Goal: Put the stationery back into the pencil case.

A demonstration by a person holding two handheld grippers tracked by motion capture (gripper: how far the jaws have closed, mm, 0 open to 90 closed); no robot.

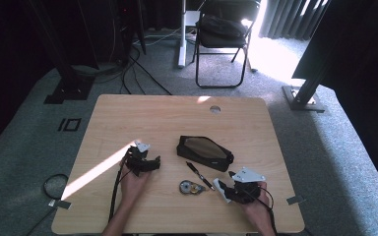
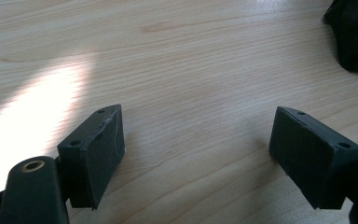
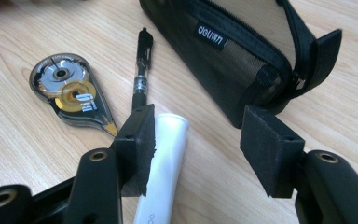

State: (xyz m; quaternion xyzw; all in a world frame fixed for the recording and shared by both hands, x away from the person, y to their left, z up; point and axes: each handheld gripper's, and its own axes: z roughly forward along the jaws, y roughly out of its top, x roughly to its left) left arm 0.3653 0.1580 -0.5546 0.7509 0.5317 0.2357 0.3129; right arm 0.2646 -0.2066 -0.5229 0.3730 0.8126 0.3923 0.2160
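Left hand-held gripper (image 1: 150, 162) lay low over bare wood at the left of the counter (image 1: 128, 113), gripped by the person's left hand (image 1: 134, 179). Jaws pointed toward the right, at the pouch. In the left gripper view its two pads (image 2: 103, 149) stood spread wide, with nothing but wood grain between them; a sunlit stripe (image 1: 98, 169) crossed the counter just beside it.

Mid-counter, going right: a teardrop correction tape dispenser (image 1: 190, 187), flat on the wood, narrow tip toward the pen. Just beside it a black pen (image 1: 200, 175), long axis running diagonally from upper left to lower right in the high view. Behind both, a black mesh pencil pouch (image 1: 205, 152) with zipper, long axis also diagonal, lying on its side.

White tube (image 3: 165, 163), the thing in hand: it lay on the counter near the front edge at right, just short of the pen's near end. Long axis ran along the jaws of the right hand-held gripper (image 3: 205, 149), its rounded far end pointing toward the pouch. It rested against the inner face of the left-hand pad in the right gripper view; the other pad stood clear of it, so the jaws were parted, not pinching. Right hand (image 1: 256, 206) held that gripper from the counter's lower right corner.
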